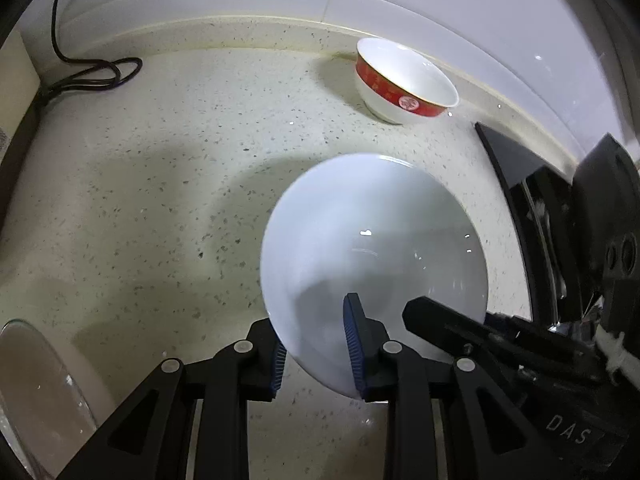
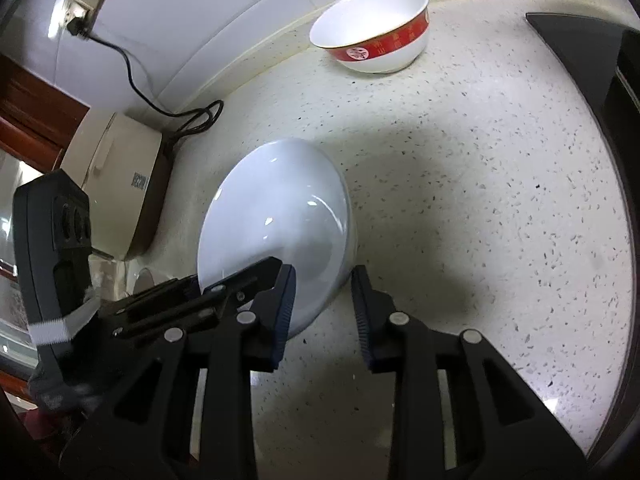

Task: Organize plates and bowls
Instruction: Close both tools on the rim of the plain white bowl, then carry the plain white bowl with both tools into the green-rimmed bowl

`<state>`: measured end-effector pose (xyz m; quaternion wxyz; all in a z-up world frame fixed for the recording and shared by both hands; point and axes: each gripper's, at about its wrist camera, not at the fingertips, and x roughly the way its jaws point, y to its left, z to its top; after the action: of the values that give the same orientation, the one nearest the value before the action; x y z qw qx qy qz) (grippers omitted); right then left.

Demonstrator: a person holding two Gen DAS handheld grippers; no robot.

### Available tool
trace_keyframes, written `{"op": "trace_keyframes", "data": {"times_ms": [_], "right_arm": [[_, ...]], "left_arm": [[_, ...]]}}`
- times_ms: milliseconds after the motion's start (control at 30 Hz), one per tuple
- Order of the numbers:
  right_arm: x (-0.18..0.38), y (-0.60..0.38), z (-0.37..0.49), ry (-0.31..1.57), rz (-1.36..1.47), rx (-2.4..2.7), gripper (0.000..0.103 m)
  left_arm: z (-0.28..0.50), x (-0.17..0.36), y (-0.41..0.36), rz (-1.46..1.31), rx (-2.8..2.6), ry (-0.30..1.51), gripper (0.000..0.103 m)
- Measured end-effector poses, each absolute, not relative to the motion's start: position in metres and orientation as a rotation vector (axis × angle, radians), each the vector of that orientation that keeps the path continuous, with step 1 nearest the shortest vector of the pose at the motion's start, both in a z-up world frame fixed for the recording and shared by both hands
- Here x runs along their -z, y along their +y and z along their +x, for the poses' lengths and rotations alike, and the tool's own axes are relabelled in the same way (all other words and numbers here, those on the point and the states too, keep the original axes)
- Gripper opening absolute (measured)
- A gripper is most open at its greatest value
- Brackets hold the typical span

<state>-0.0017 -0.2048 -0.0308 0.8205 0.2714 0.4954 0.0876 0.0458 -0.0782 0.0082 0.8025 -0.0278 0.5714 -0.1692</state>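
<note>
Over the speckled counter, both grippers carry the white plate by its near rim: left gripper pinched nearly closed on it, right gripper too w/ one pad on each face. Plate's tilted, face toward the cams (round, so no long axis). Imo keep both hands level and synced heading to the red-banded bowl by the wall.

White plate tilted, lifted off counter; red-banded white bowl upright near backsplash.
</note>
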Motion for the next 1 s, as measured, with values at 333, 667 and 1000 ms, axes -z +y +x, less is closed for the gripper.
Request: {"op": "trace_keyframes", "data": {"times_ms": [333, 667, 1000], "right_arm": [[0.017, -0.182, -0.011, 1.022, 0.508, -0.219, 0.029], [-0.006, -0.167, -0.016, 0.975, 0.455, -0.271, 0.029], [-0.022, -0.149, -0.02, 0.951, 0.432, -0.332, 0.029]], "left_arm": [[0.031, -0.016, -0.07, -0.104, 0.356, 1.175, 0.026], [0.013, -0.039, -0.05, -0.123, 0.329, 1.086, 0.026], [-0.006, -0.06, -0.029, -0.136, 0.293, 1.012, 0.026]]}}
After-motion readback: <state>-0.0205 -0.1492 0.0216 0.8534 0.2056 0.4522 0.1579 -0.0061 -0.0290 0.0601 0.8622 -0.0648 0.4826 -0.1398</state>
